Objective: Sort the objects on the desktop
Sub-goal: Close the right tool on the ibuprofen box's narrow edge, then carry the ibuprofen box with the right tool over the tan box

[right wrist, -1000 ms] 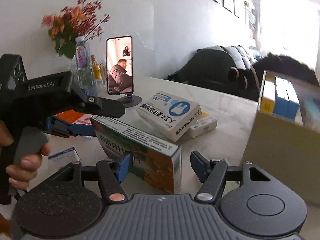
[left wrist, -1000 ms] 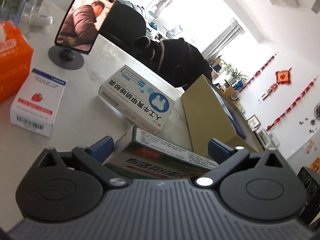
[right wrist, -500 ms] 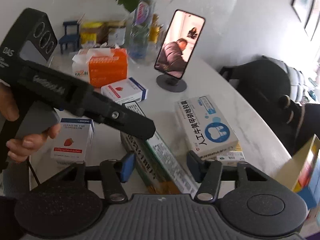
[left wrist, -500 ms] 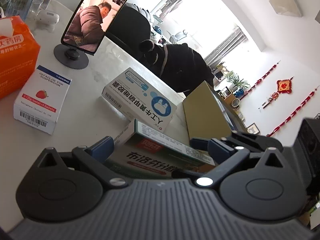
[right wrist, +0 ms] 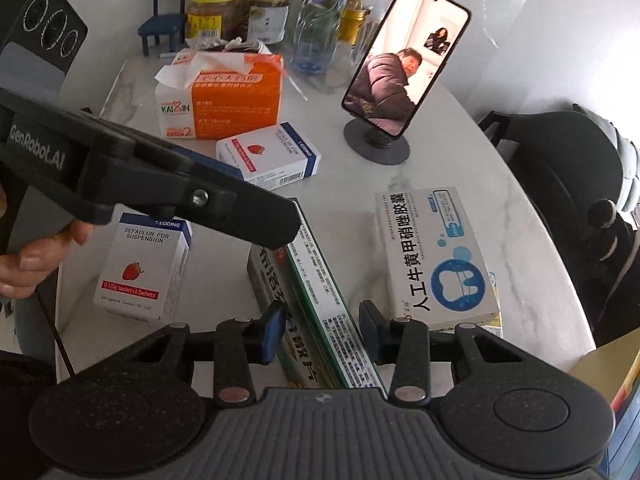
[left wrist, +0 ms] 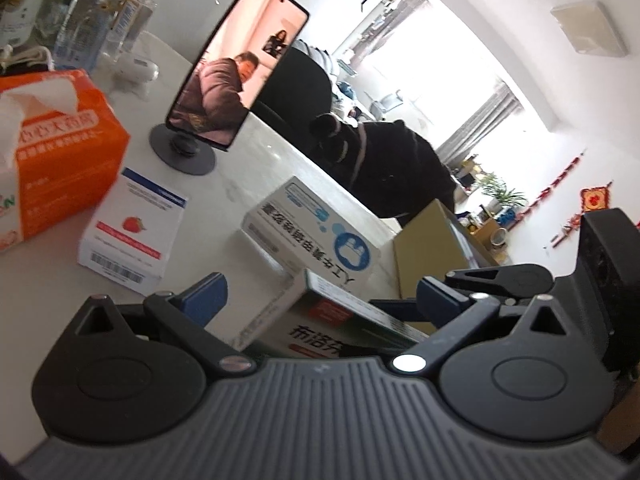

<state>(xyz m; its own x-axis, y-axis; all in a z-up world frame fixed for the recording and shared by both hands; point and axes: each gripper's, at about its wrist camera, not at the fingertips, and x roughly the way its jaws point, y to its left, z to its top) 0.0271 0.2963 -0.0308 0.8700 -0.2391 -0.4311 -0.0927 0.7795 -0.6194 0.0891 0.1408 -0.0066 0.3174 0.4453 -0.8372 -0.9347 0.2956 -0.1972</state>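
Green box (right wrist: 316, 304) between right fingers (right wrist: 272, 330), seemingly touching.

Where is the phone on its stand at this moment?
The phone stands at the far right side of the table in the right wrist view, beyond the blue-and-white box, right of the orange tissue box.

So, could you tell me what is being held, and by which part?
The green medicine box: the left claw grips its far end; the right claw has just been closing round its near end, contact unclear.
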